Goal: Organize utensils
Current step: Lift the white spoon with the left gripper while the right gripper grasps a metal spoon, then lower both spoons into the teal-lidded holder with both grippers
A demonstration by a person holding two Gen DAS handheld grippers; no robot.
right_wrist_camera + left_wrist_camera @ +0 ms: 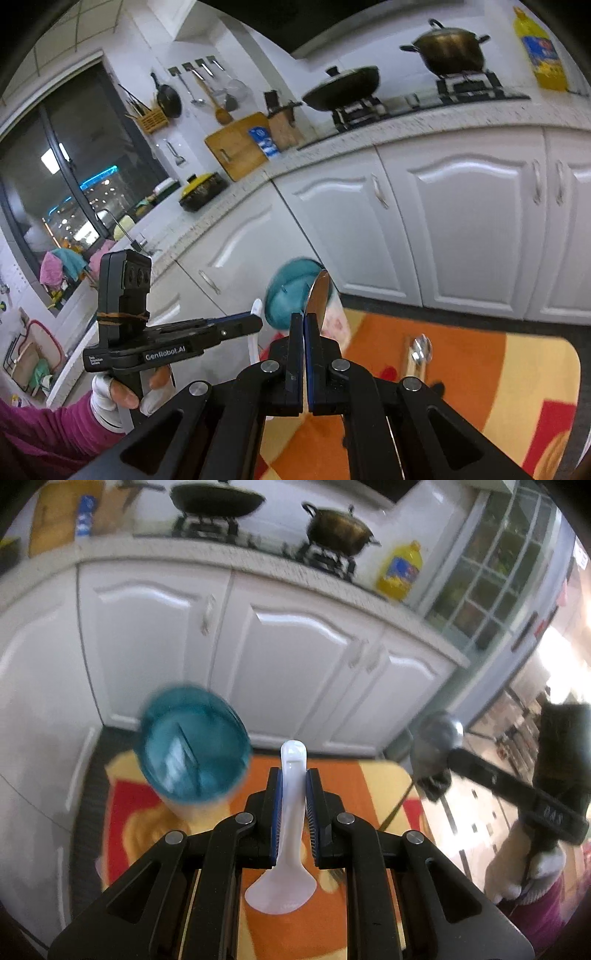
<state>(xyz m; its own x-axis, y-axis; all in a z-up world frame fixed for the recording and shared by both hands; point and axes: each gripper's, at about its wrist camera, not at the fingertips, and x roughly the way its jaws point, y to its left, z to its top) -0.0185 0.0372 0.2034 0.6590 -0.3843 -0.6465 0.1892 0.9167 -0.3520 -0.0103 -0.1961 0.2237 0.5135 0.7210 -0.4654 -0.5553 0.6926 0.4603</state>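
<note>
My left gripper (294, 808) is clamped on a white plastic spoon (286, 834). Its handle runs forward between my pads and sticks out past the tips, while the bowl hangs back under the fingers, toward me. My right gripper (303, 354) is squeezed tight on a metal spoon (318, 295), pinched edge-on so the bowl stands up beyond the tips and the handle trails down behind them.

The blue cup (194, 746) stands on the orange and red table (369, 775), near its far left corner, mouth open upward. From my left gripper it lies ahead and to the left, close by. From my right gripper it sits almost straight ahead, just behind the raised spoon bowl, with the left gripper (236, 325) coming in beside it from the left. Both spoons are lifted clear of the table, neither yet in the cup.

What I judge matters next is lining each spoon's long axis up with the cup's mouth. The white spoon's free handle end is nearer the rim, so I reckon the left hand goes first, tipping handle-down. One more spoon (419, 352) lies on the table to my right, past the right gripper's fingers, handle toward me.
</note>
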